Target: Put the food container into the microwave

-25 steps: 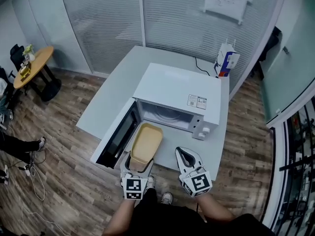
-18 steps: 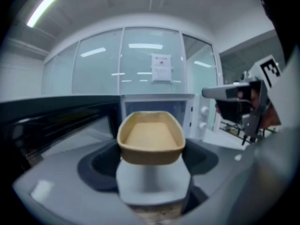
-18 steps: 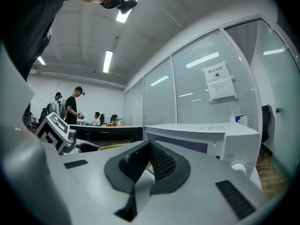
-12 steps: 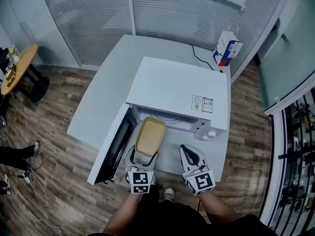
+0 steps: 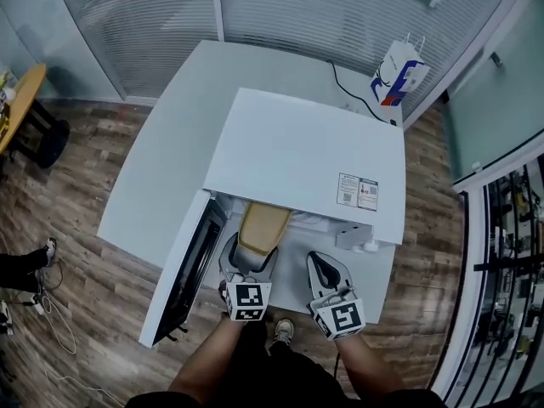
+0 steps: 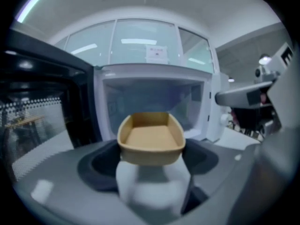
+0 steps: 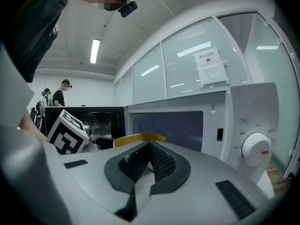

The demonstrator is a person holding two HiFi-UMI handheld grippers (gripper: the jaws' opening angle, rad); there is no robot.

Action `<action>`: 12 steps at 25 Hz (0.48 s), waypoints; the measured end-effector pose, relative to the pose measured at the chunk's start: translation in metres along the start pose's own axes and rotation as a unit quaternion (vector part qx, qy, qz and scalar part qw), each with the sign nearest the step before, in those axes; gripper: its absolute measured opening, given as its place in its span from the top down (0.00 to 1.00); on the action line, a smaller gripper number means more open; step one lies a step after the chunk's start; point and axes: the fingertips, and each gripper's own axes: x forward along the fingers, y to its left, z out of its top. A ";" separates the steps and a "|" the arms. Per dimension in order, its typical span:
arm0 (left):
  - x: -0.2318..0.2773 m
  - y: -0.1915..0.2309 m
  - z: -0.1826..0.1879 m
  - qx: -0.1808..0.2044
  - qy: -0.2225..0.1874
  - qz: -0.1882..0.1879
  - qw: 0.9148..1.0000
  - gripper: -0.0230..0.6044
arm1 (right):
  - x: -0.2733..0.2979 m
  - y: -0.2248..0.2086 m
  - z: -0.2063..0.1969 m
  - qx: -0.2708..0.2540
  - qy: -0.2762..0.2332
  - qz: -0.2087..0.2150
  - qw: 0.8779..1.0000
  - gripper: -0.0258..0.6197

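My left gripper (image 5: pixel 246 266) is shut on the near end of a tan, empty food container (image 5: pixel 263 228), seen head-on in the left gripper view as the container (image 6: pixel 151 137). Its far end reaches into the mouth of the white microwave (image 5: pixel 306 160). The microwave door (image 5: pixel 183 270) hangs open to the left, and the cavity (image 6: pixel 150 102) is straight ahead of the left gripper. My right gripper (image 5: pixel 327 277) is shut with nothing in it, hovering in front of the control panel, whose dial (image 7: pixel 256 149) shows at the right. The container's rim (image 7: pixel 138 138) peeks over the right gripper's jaws.
The microwave sits on a grey table (image 5: pixel 178 134). A white, blue and red paper bag (image 5: pixel 398 75) stands at the table's far right corner. A power cord (image 5: pixel 344 92) runs behind the microwave. A round wooden table (image 5: pixel 17 109) is off to the left on the wood floor.
The left gripper has carried the container forward, from in front of the opening to partly under the microwave's top edge. The right gripper stayed beside it, shut.
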 end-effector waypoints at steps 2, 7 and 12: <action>0.012 0.003 0.002 -0.004 -0.003 0.001 1.000 0.30 | 0.007 -0.003 -0.004 0.000 0.004 -0.001 1.000 0.95; 0.038 0.006 0.012 -0.007 -0.013 0.000 1.000 0.30 | 0.019 -0.011 -0.012 0.010 0.012 -0.010 1.000 0.95; 0.063 0.004 0.023 -0.008 -0.020 -0.004 1.000 0.30 | 0.026 -0.019 -0.013 0.009 0.017 -0.022 1.000 0.95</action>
